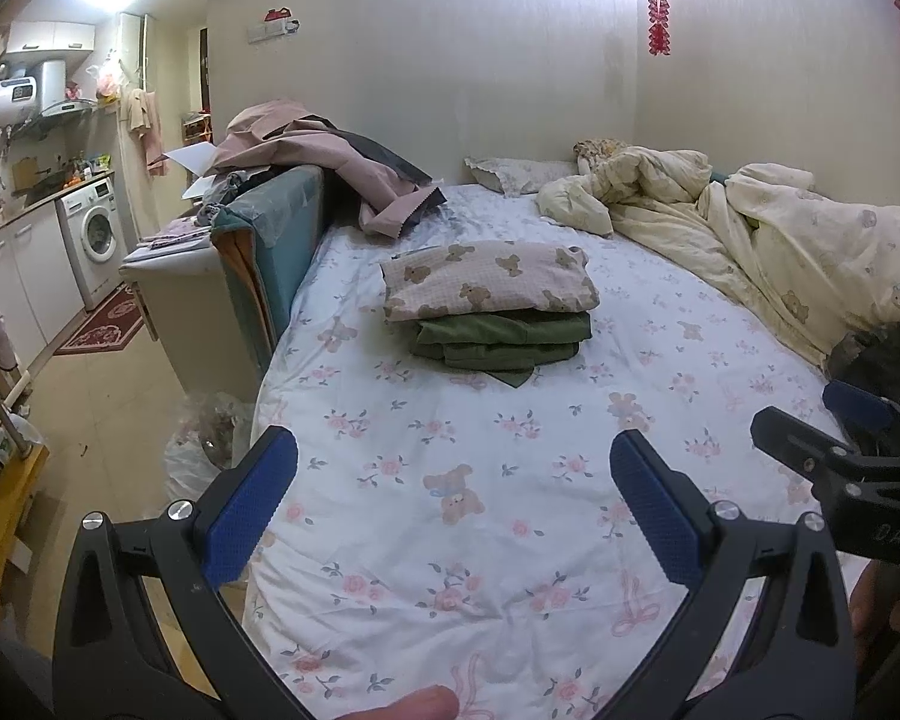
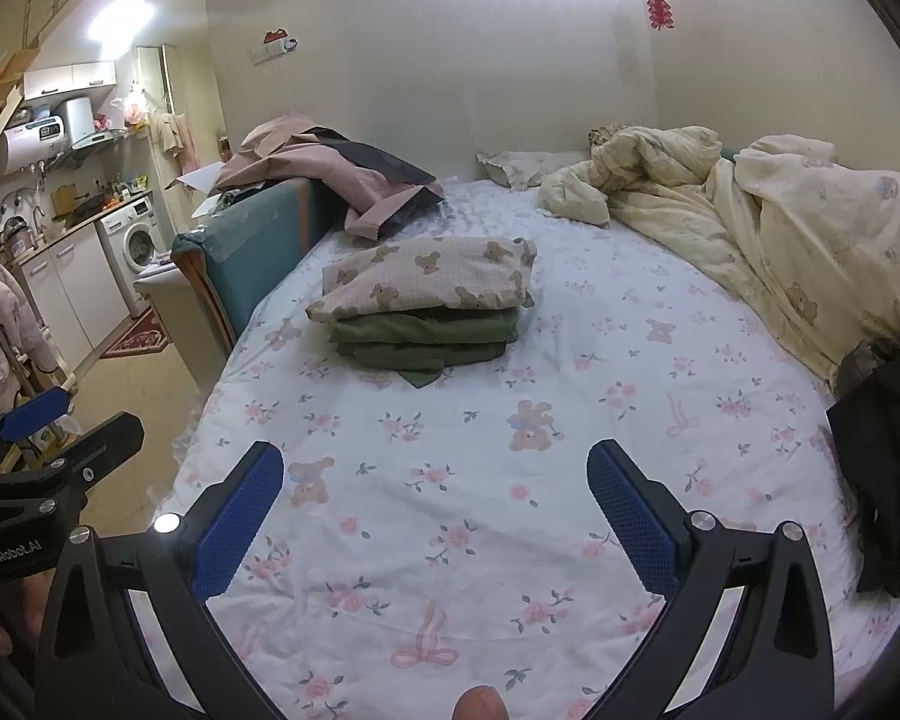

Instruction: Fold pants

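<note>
**Desk:** So, what have you got in front of you?

**Operator:** A bed with a floral sheet (image 1: 450, 480), seen from both wrist cameras. I'm holding the left gripper (image 1: 453, 492) over the near part of the mattress, its blue pads spread wide with nothing between them. The right gripper (image 2: 435, 498) hangs the same way, jaws apart and empty, just beside the left one.

**Desk:** And the pants?

**Operator:** A folded stack sits mid-bed, well ahead of both tools. On top lies a bear-print garment (image 1: 489, 282), pale checked cloth with brown teddy bears, folded into a plump rectangle. Under it are green pants (image 1: 501, 342), olive, in several flat layers, with one corner poking out toward me at the bottom edge. From the right wrist view the stack sits left of centre.

**Desk:** Anything not yet folded?

**Operator:** There's a dark garment (image 2: 882, 468) heaped at the right edge of the bed, near the right gripper. It may be another pair of pants, but the fisheye rim smears it and I can't tell.

**Desk:** The rest of the frame?

**Operator:** A rumpled cream duvet (image 1: 780, 240) along the far right, and pink cloth (image 1: 330, 162) draped over the teal headboard (image 1: 276, 240) at left.
</note>
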A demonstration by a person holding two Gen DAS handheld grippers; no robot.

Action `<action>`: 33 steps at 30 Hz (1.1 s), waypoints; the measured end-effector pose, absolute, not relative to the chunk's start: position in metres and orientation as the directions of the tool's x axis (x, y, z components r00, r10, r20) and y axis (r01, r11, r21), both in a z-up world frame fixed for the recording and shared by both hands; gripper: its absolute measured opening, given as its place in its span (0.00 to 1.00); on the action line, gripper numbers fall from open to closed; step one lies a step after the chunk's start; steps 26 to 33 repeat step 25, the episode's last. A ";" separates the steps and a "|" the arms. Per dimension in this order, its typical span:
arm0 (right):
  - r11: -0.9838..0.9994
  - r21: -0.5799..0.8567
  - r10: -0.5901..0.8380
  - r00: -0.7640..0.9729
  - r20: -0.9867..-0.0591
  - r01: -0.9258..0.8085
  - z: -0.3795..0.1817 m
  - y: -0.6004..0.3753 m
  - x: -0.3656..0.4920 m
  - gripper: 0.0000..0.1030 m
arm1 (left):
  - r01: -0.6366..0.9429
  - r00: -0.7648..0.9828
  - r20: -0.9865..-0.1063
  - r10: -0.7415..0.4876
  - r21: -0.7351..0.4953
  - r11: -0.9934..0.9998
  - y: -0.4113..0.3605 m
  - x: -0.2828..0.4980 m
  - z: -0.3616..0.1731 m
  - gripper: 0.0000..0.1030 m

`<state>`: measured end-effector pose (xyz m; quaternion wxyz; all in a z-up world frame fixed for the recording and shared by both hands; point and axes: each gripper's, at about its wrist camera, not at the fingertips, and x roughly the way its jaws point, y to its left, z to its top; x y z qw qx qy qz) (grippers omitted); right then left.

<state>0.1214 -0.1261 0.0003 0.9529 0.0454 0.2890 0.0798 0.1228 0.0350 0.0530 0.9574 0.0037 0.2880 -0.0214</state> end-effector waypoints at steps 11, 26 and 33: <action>0.983 0.135 0.179 0.823 -0.539 -0.125 0.001 -0.123 0.120 1.00 | 0.039 0.835 -0.549 -0.035 -0.005 0.999 0.035 0.123 0.052 1.00; 0.983 0.135 0.175 0.824 -0.539 -0.120 0.002 -0.122 0.119 1.00 | 0.037 0.836 -0.547 -0.037 -0.011 0.999 0.036 0.120 0.051 1.00; 0.983 0.135 0.175 0.824 -0.539 -0.120 0.002 -0.122 0.119 1.00 | 0.037 0.836 -0.547 -0.037 -0.011 0.999 0.036 0.120 0.051 1.00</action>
